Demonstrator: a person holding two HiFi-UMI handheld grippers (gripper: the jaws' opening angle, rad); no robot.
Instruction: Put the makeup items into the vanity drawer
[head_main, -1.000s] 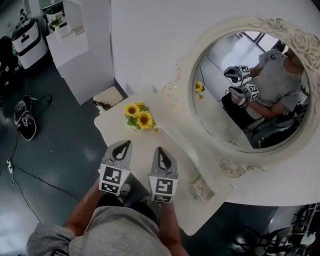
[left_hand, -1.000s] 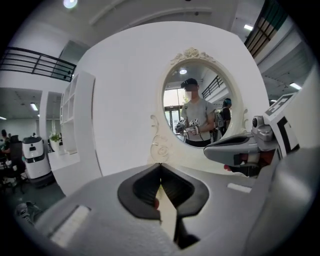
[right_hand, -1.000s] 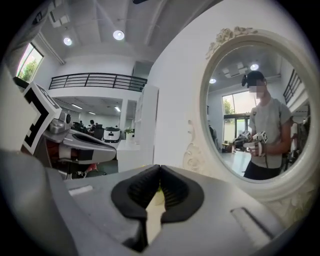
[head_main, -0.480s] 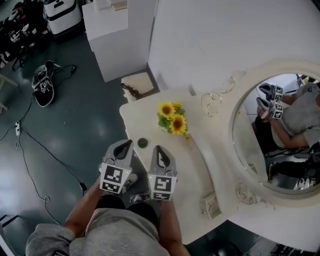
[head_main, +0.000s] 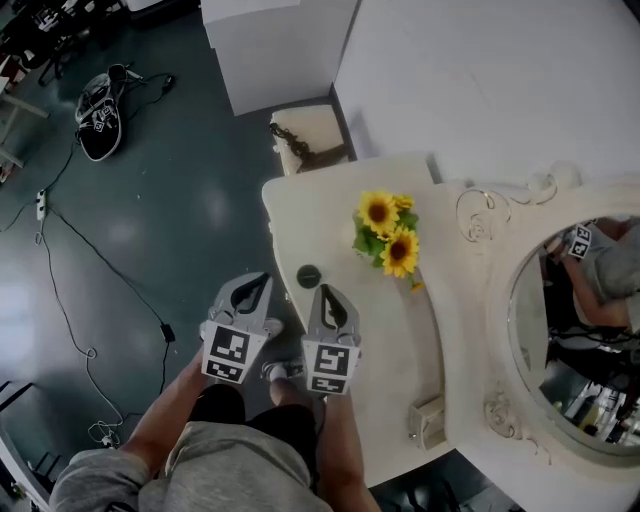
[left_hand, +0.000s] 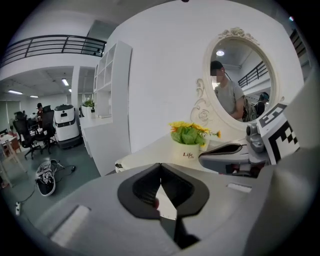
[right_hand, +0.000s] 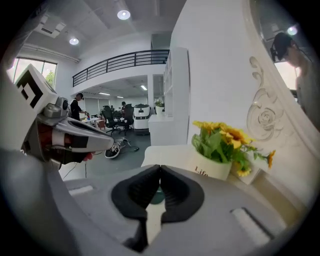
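While both tools hover side by side over the near edge of the vanity table (head_main: 300, 215), nothing is picked up yet, so the task looks to be at its start: the approach to the first item. The left gripper (head_main: 255, 288) has its jaws pressed together with nothing between them, and the right gripper (head_main: 324, 298) is likewise closed tight and empty. The only makeup item I can make out is a small dark round compact (head_main: 308, 276), lying flat on the tabletop near the front edge, just ahead of the right gripper's tips and a little apart from the sunflower pot (head_main: 388, 235). The drawer is not clearly in view; a small boxy fitting (head_main: 428, 422) near the base of the mirror (head_main: 575, 350) may be one, but I cannot tell. The next move, as I judge it, calls for the right jaws to part wide enough to straddle the compact and come down level over it, since a low flat disc offers little edge to pinch
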